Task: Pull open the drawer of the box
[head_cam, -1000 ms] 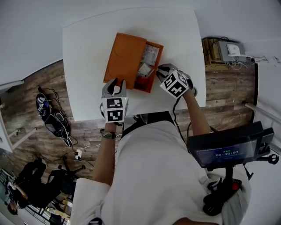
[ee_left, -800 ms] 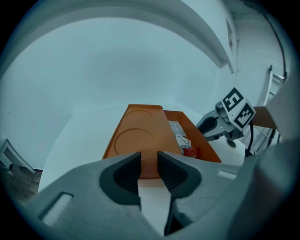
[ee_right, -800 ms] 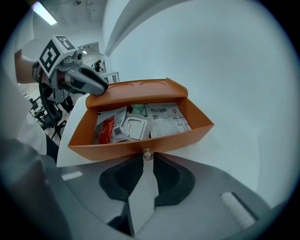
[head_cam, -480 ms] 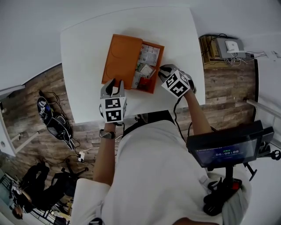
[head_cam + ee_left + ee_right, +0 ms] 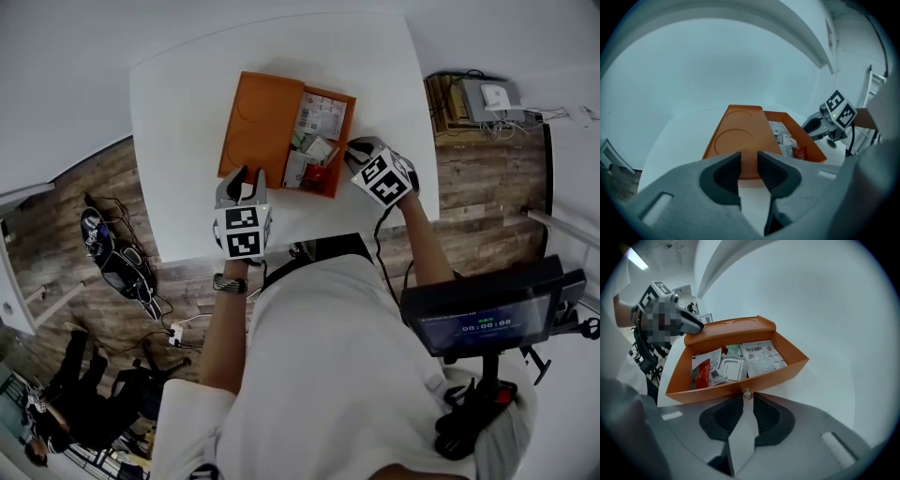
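Right claw (image 5: 747,399) pinches knob (image 5: 746,393); white table (image 5: 825,310).

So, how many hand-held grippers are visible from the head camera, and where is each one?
2. The left hand-held gripper is at the near end of the orange box; the right hand-held gripper is closed on the small knob of the open drawer.

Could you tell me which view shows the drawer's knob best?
The right gripper view: the knob is pinched between the right gripper's jaw tips. In the head view that gripper covers it; the left gripper view misses it.
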A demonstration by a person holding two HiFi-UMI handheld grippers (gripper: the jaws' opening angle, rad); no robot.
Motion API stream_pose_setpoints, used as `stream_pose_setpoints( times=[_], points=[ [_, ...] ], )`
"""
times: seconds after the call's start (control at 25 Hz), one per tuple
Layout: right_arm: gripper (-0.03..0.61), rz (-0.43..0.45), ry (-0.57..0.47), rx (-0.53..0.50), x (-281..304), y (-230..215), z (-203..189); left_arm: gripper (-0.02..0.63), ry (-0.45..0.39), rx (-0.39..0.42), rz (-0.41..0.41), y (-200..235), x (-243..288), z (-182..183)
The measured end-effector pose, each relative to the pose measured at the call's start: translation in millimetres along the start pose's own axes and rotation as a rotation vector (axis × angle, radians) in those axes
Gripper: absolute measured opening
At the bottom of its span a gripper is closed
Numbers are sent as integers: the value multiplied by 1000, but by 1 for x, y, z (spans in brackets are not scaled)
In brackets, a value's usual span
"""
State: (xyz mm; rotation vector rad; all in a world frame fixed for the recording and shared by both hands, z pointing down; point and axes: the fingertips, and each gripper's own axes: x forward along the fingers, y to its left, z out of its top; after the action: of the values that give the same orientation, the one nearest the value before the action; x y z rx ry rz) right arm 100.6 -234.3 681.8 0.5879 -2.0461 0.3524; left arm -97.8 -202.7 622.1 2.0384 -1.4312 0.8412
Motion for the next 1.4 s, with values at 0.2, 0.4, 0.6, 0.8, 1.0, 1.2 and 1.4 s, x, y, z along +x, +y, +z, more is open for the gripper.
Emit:
stream_pose_setpoints(
  times=[0.2, 0.4, 0.6, 0.8, 1.0, 1.2, 1.4],
  points=[
    [72, -30, -5, 39, 1, 0, -1, 112, -5, 1, -5, 1, 0, -1],
    [75, -71, 19, 96, -2, 4, 0, 112, -72, 8, -51, 2, -5, -1],
    [46, -171, 36, 184, -14, 2, -6, 113, -108, 42, -63, 2, -10, 1],
    [29, -222, 21, 235, -36, 4, -4, 112, -134, 66, -60, 0, -21, 7],
    [3, -298, -22, 251, -68, 5, 8, 112, -157, 112, -61, -4, -37, 19],
    [3, -348, -65, 247, -103, 22, 22, 89, -200, 152, -85, -16, -67, 33],
    [3, -381, -153, 267, -133, 33, 45, 72, -247, 174, -95, -24, -91, 47]
  ],
)
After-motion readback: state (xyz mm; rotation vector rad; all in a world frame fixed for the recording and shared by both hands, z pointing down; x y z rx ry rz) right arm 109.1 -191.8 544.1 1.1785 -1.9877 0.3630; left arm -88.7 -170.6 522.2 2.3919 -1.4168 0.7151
